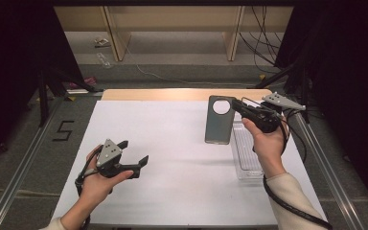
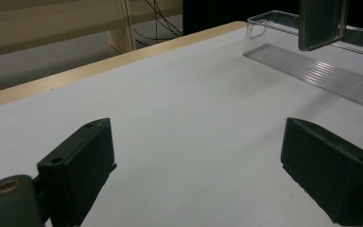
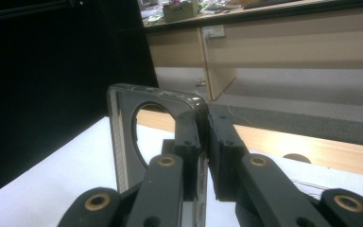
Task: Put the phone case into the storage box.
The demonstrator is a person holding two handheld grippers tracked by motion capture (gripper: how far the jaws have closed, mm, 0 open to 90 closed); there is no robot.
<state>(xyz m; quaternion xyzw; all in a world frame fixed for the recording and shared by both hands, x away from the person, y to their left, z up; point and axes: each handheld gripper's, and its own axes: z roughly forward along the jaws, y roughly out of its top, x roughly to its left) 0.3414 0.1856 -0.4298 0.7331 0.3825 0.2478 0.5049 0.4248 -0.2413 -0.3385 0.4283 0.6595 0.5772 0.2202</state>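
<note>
The right gripper (image 1: pixel 238 106) pinches a grey phone case with a round hole (image 1: pixel 219 120), held upright above the white table (image 1: pixel 172 158), beside a clear plastic tray (image 1: pixel 246 153). The left gripper (image 1: pixel 134 152), near left, is spread wide and holds nothing.

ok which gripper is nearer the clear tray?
Right. The right gripper hangs just above the clear tray's far end, clamping a grey phone case. The left gripper sits open across the table, well left of it.

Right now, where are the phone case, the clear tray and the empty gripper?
phone case (image 1: pixel 219 125): high view, its flat back below the round cutout.
clear tray (image 1: pixel 247 160): high view, its ribbed floor.
left gripper (image 1: pixel 134 152): high view, between its open jaws.
</note>
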